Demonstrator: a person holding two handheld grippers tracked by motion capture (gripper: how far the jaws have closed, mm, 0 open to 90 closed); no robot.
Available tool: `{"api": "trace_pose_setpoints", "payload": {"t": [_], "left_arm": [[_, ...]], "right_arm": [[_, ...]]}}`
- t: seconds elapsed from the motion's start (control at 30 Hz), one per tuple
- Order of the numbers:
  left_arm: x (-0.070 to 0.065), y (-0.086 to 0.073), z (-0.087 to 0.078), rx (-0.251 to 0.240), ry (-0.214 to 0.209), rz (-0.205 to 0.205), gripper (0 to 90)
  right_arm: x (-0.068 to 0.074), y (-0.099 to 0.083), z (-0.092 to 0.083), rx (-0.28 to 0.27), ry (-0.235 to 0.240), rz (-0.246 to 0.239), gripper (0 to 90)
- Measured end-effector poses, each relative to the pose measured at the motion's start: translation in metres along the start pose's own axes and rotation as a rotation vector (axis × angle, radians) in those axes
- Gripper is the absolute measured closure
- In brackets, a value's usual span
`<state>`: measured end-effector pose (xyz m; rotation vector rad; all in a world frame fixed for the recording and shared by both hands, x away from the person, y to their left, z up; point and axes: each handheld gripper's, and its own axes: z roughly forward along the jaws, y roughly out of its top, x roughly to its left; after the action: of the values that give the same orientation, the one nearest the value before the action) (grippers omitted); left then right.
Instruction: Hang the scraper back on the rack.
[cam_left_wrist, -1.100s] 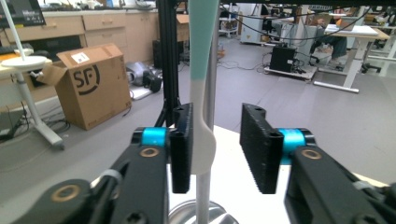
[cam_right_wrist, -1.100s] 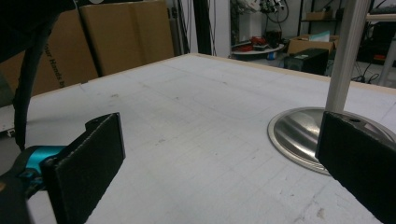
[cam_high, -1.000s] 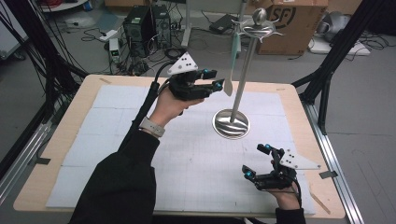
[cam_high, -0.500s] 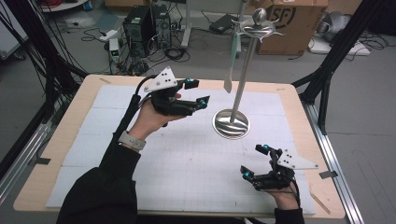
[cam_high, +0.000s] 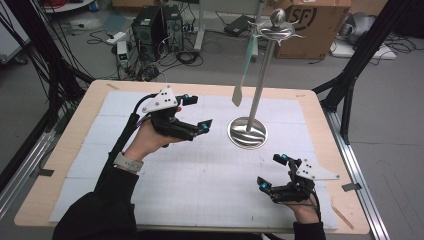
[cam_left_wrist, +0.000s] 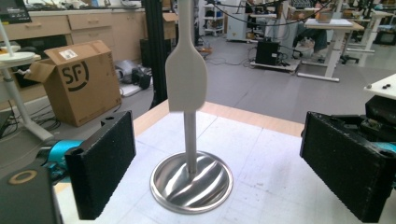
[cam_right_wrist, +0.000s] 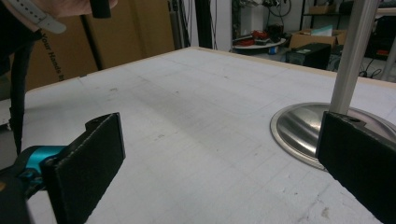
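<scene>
Hanging from the top of the metal stand (cam_high: 260, 85), the white spatula (cam_high: 238, 94) dangled blade-down beside the pole, clear of the desk (cam_high: 310, 115). Your left tool (cam_high: 196, 113) sat to the left of it, near but not touching, and its jaws had just been opening; they stood wide apart with nothing between them. Seen from the left gripper view, the spatula (cam_left_wrist: 186, 79) hung in front of the stand's pole, above the round steel base (cam_left_wrist: 191, 184), framed in the gap between the two black pads (cam_left_wrist: 105, 163). Your left hand (cam_high: 150, 140) held that tool above the white mat (cam_high: 200, 185), with its cable trailing back along your sleeve. Your right tool (cam_high: 272, 172) lay low at the near right part of the desk, well apart from the spatula, and its jaws were spread with nothing in them. From the right gripper view, the stand's base (cam_right_wrist: 299, 128) showed just past the right-hand pad.
</scene>
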<state>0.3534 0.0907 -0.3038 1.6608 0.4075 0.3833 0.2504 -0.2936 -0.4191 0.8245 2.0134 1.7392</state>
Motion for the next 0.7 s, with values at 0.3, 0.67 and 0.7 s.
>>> {"api": "trace_pose_setpoints", "payload": {"t": [0.3,0.67,0.7], "left_arm": [[-0.002,-0.021,-0.026,-0.024,0.045,-0.014,1.7],[-0.012,-0.063,-0.06,-0.024,0.114,-0.02,1.6],[-0.011,-0.067,-0.063,-0.022,0.115,-0.023,1.6]], "right_arm": [[0.0,0.001,0.002,-0.002,0.002,0.001,0.2],[0.0,0.004,0.005,-0.014,0.018,-0.003,0.2],[0.0,0.004,0.005,-0.014,0.018,-0.002,0.2]]}}
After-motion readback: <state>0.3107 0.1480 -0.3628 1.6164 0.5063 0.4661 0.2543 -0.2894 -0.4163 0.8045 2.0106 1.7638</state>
